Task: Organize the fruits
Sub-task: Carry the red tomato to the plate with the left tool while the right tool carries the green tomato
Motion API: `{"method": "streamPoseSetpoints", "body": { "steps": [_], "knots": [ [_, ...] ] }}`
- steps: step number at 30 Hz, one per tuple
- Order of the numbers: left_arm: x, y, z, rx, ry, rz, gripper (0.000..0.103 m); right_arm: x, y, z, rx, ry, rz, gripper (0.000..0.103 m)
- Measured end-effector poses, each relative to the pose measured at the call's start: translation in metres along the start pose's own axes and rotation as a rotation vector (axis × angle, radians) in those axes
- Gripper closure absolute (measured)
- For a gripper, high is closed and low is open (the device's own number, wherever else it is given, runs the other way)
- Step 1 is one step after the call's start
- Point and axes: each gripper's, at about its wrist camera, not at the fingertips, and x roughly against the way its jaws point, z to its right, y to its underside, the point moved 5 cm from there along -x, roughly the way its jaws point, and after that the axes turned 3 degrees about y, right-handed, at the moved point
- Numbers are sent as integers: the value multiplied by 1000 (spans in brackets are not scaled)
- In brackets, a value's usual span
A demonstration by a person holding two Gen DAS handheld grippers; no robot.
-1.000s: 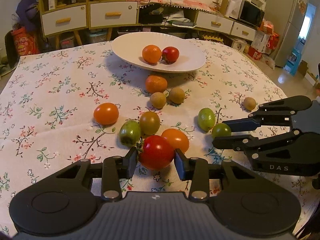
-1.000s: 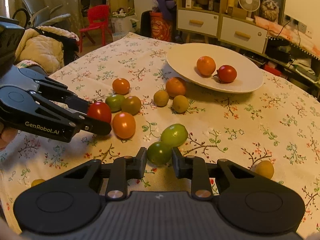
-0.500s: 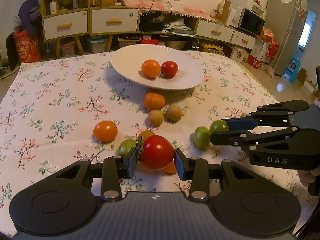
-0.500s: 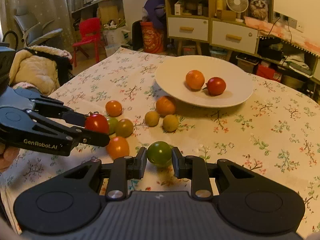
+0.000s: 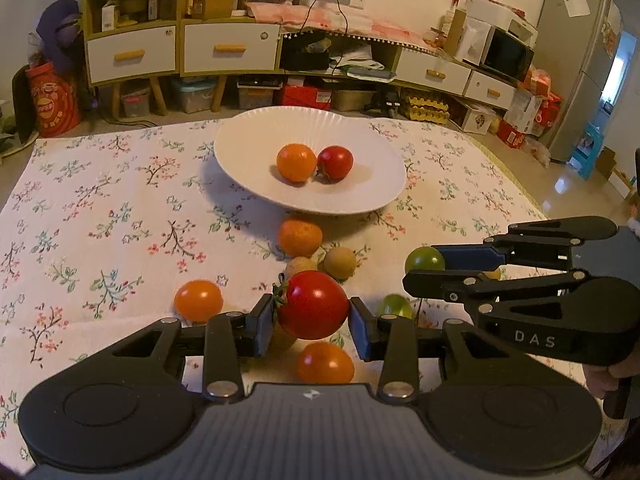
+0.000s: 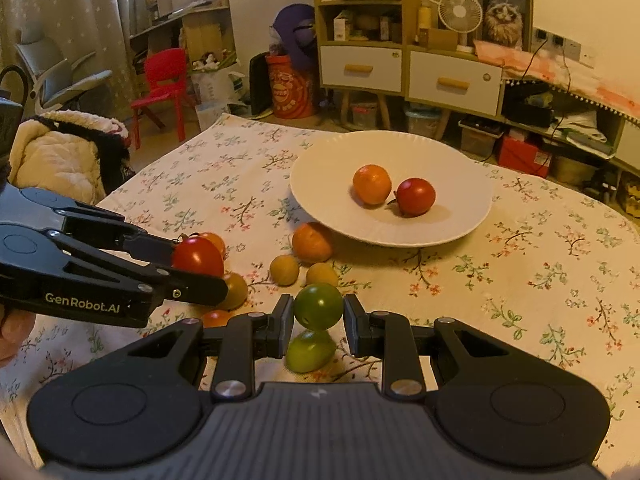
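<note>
My left gripper point(image 5: 312, 314) is shut on a red tomato point(image 5: 313, 305) and holds it above the floral tablecloth. My right gripper point(image 6: 319, 318) is shut on a green tomato point(image 6: 319, 306), also lifted. Each gripper shows in the other's view: the right one point(image 5: 424, 266) with its green tomato point(image 5: 424, 259), the left one point(image 6: 198, 264) with its red tomato point(image 6: 197, 257). A white plate point(image 5: 248, 168) farther back holds an orange fruit point(image 5: 296, 162) and a red tomato point(image 5: 335, 163).
Loose fruit lies on the cloth below the grippers: an orange point(image 5: 300, 237), two small brownish fruits point(image 5: 339, 263), orange tomatoes point(image 5: 198, 300) point(image 5: 325, 362), a green one point(image 6: 310, 352). Cabinets and clutter stand beyond the table's far edge.
Both grippers have risen from the cloth with their tomatoes and moved forward toward the plate; the loose fruit now lies below them.
</note>
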Motion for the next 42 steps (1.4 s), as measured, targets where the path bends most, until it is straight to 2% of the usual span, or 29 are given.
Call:
{"method": "streamPoseSetpoints", "body": {
  "steps": [16, 32, 42],
  "knots": [
    [-11, -30, 7, 41, -12, 62, 61, -5, -25, 21, -37, 22, 40, 79],
    [-52, -59, 9, 24, -34, 61, 61, -41, -48, 61, -132, 55, 20, 79],
    [-75, -65, 5, 27, -38, 51, 61, -67, -56, 77, -194, 50, -15, 79]
  ]
}}
